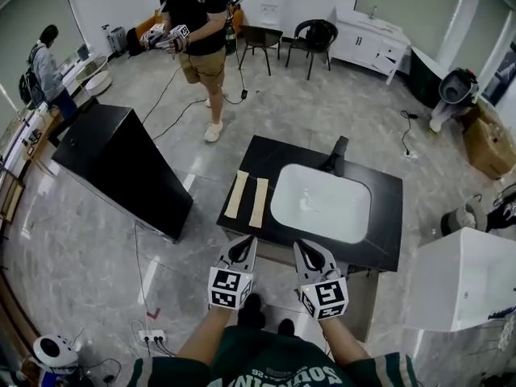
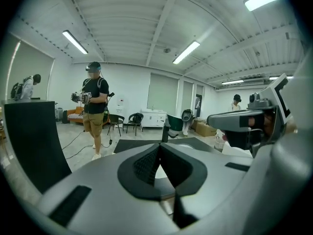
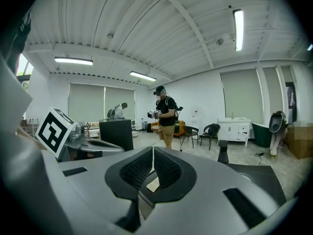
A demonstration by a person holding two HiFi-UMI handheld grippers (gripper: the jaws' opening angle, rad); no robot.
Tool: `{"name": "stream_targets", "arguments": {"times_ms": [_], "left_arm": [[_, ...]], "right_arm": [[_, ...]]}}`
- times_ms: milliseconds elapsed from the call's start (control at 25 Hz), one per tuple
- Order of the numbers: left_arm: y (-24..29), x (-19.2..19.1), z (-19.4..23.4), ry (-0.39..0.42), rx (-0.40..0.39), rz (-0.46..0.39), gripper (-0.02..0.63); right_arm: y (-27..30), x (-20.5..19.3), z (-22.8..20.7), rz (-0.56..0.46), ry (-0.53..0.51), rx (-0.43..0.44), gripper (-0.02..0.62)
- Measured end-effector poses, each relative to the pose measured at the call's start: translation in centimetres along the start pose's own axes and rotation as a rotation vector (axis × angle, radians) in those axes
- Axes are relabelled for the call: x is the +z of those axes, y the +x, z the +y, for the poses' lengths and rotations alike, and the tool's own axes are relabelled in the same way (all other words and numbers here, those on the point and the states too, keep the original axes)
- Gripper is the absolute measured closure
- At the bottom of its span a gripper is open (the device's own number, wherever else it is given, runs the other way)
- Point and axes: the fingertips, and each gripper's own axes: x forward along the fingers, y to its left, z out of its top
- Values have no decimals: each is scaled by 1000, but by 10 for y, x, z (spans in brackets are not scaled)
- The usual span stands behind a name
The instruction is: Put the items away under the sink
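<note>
Two pale strips (image 1: 237, 193) lie parallel, pointing away; left hand-held gripper (image 1: 245, 247) and right hand-held gripper (image 1: 306, 250) are closed.

Left gripper (image 2: 159, 147), jaws seemingly together, empty.

left gripper (image 1: 242, 248), right gripper (image 1: 310, 255), fingers (image 2: 145, 163) together

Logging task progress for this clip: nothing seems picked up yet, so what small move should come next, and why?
Probably open the left gripper and ease it forward to the nearer pale strip, one of two lying on the black counter left of the basin. Both it and the right gripper are shut, empty, and hover at the counter's front edge.
</note>
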Motion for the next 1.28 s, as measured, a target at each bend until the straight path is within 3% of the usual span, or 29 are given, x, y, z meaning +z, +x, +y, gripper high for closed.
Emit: {"name": "stream_targets", "arguments": {"times_ms": [440, 640, 880, 1080, 1280], "left_arm": [[46, -3, 38, 33, -30, 37, 594], [73, -17, 50, -16, -89, 75, 578], [115, -76, 77, -13, -52, 217, 497], [151, -130, 84, -51, -83, 346, 491], [188, -165, 88, -48, -64, 404, 491]], "right_arm": [[40, -11, -5, 50, 11, -45, 552], [48, -15, -12, 71, 28, -85, 552], [38, -29, -34, 117, 28, -160, 552], [24, -53, -44, 167, 78, -216, 552], [-1, -79, -57, 224, 101, -284, 552]]}}
